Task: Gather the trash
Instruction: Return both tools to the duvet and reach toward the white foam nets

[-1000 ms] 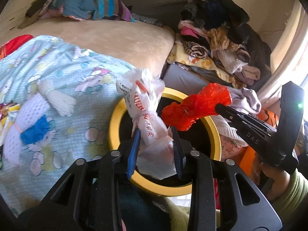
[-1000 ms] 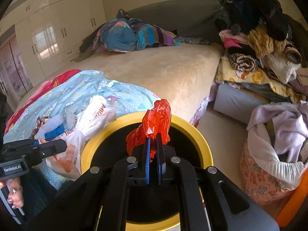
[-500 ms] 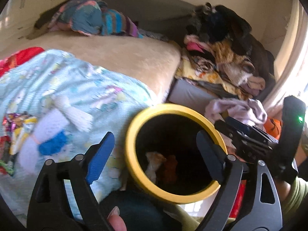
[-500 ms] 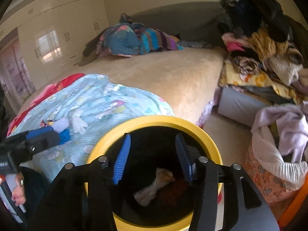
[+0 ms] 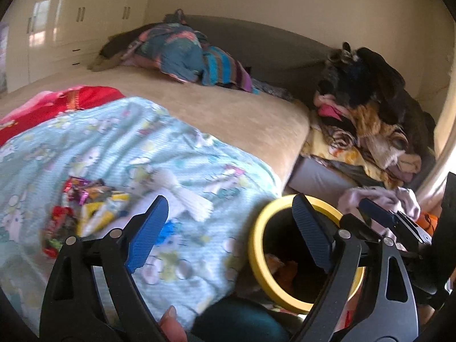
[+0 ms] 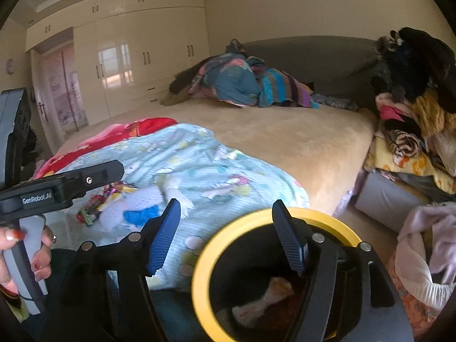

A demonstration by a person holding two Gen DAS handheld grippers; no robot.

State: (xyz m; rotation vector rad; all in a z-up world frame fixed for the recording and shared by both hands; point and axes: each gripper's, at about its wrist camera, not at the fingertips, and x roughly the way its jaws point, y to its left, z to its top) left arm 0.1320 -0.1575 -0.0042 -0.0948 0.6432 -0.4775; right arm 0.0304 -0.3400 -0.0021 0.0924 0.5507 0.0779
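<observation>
Both bags have left your fingers since a second ago: the white bag (image 6: pixel 263 303) and the red one now lie in the bottom of the yellow-rimmed bin (image 6: pixel 199 273), and both views have swung left toward the bed. Your left gripper (image 5: pixel 228 235) and right gripper (image 6: pixel 230 235) each stand wide open with nothing in them. What remains to collect, as I judge it, is the heap of wrappers (image 5: pixel 85 211) on the light blue blanket (image 5: pixel 119 148), left of the bin and just left of a white knitted piece with a blue patch (image 6: pixel 142 208). Expect them to be very light, thin, crinkly and slippery foil or plastic, soft enough to crush without harm, so pinch a bunched fold in the middle of the heap, not a loose edge. Motion blur hides single pieces, but the heap seems to run long from far to near, with no clear pointing end.
</observation>
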